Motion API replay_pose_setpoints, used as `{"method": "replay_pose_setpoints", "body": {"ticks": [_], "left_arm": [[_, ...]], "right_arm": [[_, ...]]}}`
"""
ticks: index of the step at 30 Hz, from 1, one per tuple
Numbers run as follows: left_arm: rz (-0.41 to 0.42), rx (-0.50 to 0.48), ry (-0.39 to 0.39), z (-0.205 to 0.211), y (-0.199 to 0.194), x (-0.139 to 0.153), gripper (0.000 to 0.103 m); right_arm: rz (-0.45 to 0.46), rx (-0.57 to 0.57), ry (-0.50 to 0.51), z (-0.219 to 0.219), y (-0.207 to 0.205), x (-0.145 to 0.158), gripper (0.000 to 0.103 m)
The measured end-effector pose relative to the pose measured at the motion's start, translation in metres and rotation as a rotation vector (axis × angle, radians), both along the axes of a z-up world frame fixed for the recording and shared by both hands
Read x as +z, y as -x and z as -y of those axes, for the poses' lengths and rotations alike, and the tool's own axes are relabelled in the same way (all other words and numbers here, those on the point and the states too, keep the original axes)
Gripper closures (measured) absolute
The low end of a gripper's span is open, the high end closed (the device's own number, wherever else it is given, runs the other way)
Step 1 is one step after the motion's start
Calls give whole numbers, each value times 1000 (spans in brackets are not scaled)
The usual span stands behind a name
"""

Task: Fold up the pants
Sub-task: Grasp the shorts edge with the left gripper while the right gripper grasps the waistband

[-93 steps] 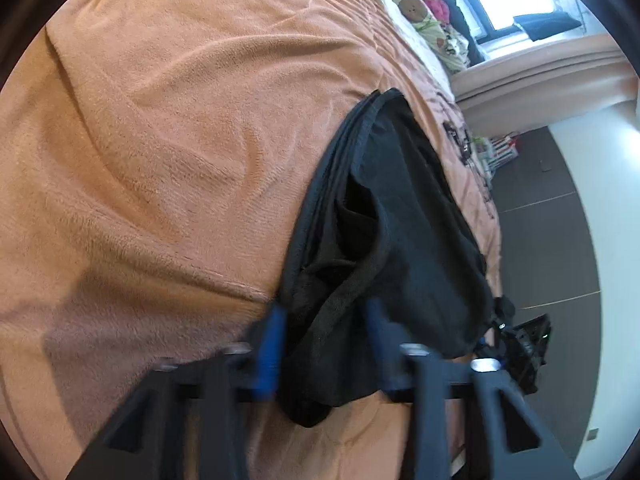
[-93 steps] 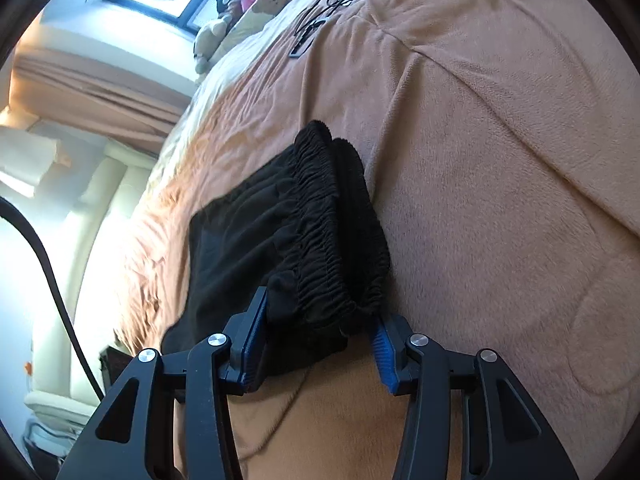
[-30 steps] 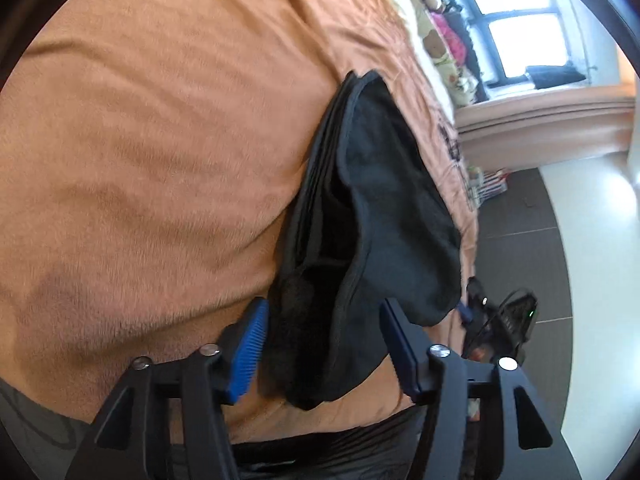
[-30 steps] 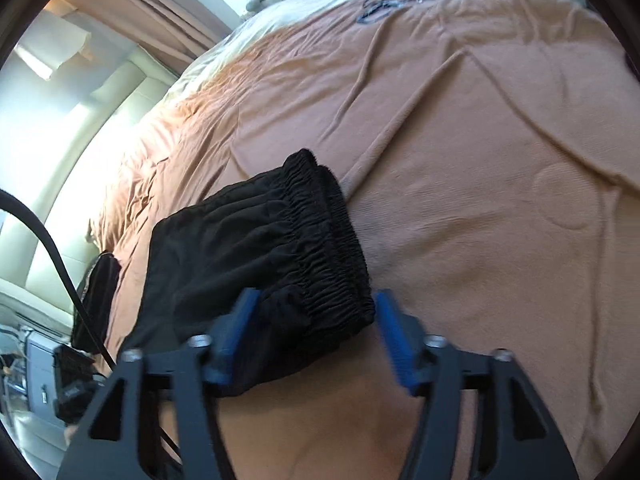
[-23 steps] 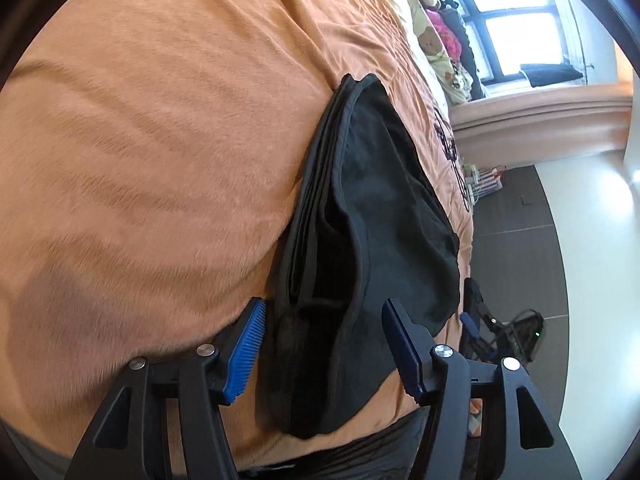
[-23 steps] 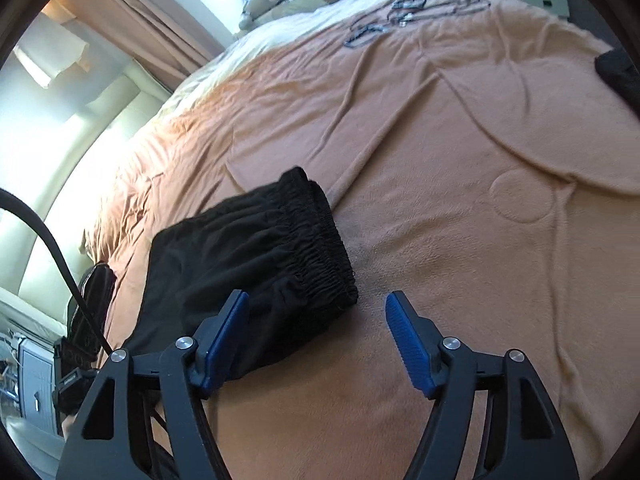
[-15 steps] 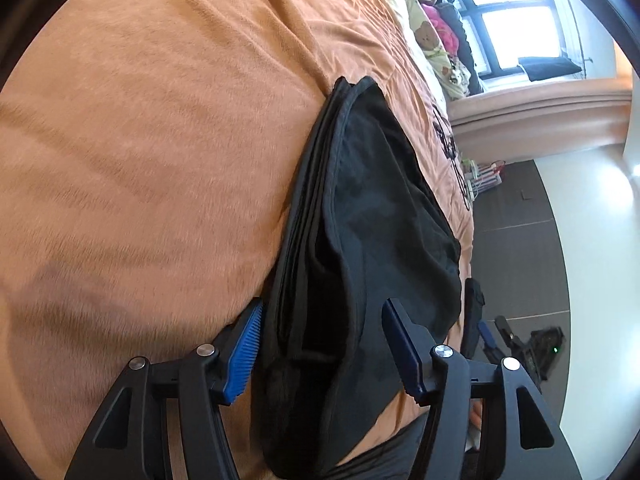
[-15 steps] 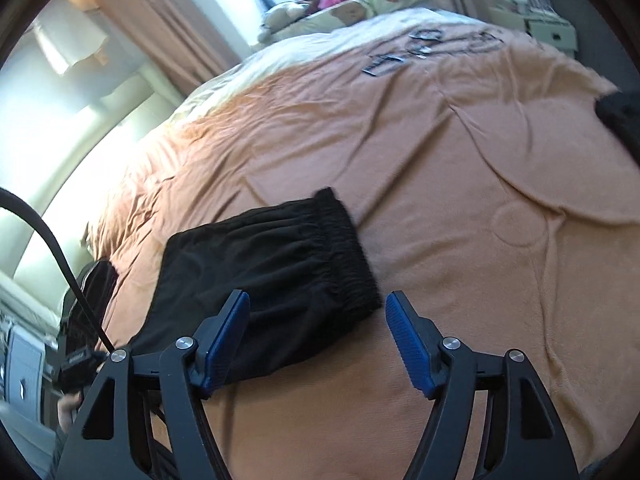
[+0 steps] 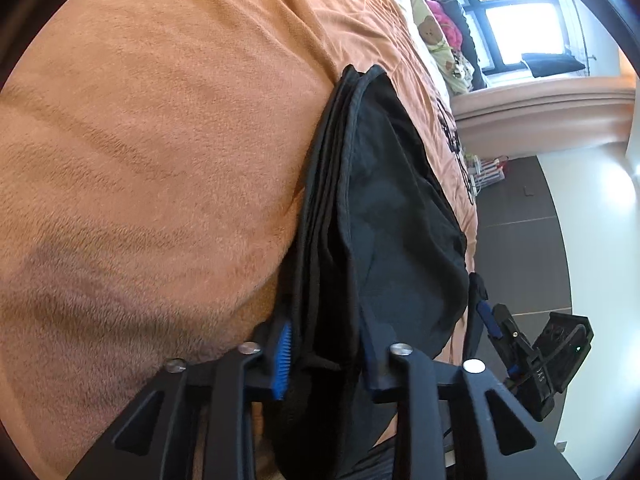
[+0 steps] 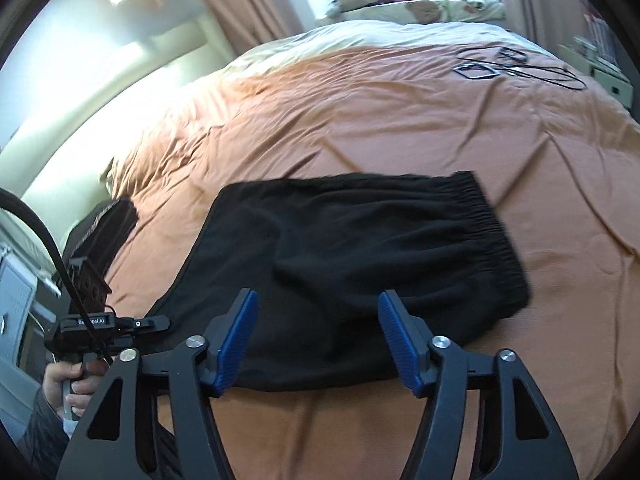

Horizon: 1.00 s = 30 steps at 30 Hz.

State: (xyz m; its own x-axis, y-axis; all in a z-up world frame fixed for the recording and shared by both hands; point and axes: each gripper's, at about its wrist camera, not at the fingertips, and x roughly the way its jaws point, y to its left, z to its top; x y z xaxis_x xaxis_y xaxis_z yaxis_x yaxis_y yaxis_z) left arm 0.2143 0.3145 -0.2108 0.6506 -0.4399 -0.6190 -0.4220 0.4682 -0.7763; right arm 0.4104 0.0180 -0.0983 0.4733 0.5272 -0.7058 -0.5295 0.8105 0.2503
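Right gripper (image 10: 318, 336) has let go of the waistband end of the pants (image 10: 360, 264), spread its jaws wide and backed off toward 6 o'clock, hovering above the folded bundle. Left gripper (image 9: 326, 350), spread open a second ago, has closed onto the layered hem edge at 6 o'clock. Pants now lie flatter on the blanket (image 10: 360, 120), waistband at 3 o'clock.

Left hand-held gripper (image 9: 326, 354) clamped, right hand-held gripper (image 10: 318, 338) agape.
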Motion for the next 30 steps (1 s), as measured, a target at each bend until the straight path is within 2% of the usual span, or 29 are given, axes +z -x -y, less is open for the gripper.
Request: {"method": "replay_pose_setpoints", "body": {"ticks": [2,5,7,9,10,14,18,24,27,30], "left_arm": [[4,-2,-2,1,2,0,92],[18,5,-4,1,5,2,92],[22,10,2,0,7,2,92],[27,12,5,0,6,4,92],[27,12,7,0,7,4,92],[28,18,16,-2,7,3,92],[24,27,21,-1,5,4,92],[44,62,55,-3,9,4,91],[54,77,66,-3,9,5,91],[51,93,76,-5,6,4,91]], "right_arm": [[-15,26,16,-12,2,-5,47],[-21,68,58,-32,6,-14,53],[-36,84,85,-41,0,-22,68],[-63,102,120,-50,-2,-33,79],[-76,110,138,-54,-2,-38,81],[-154,160,204,-64,-4,-59,82],[-142,184,189,-63,-4,-44,83],[-102,159,128,-64,-21,-14,82],[-99,138,136,-72,-35,-13,82],[-148,108,137,-84,-55,-25,82]]}}
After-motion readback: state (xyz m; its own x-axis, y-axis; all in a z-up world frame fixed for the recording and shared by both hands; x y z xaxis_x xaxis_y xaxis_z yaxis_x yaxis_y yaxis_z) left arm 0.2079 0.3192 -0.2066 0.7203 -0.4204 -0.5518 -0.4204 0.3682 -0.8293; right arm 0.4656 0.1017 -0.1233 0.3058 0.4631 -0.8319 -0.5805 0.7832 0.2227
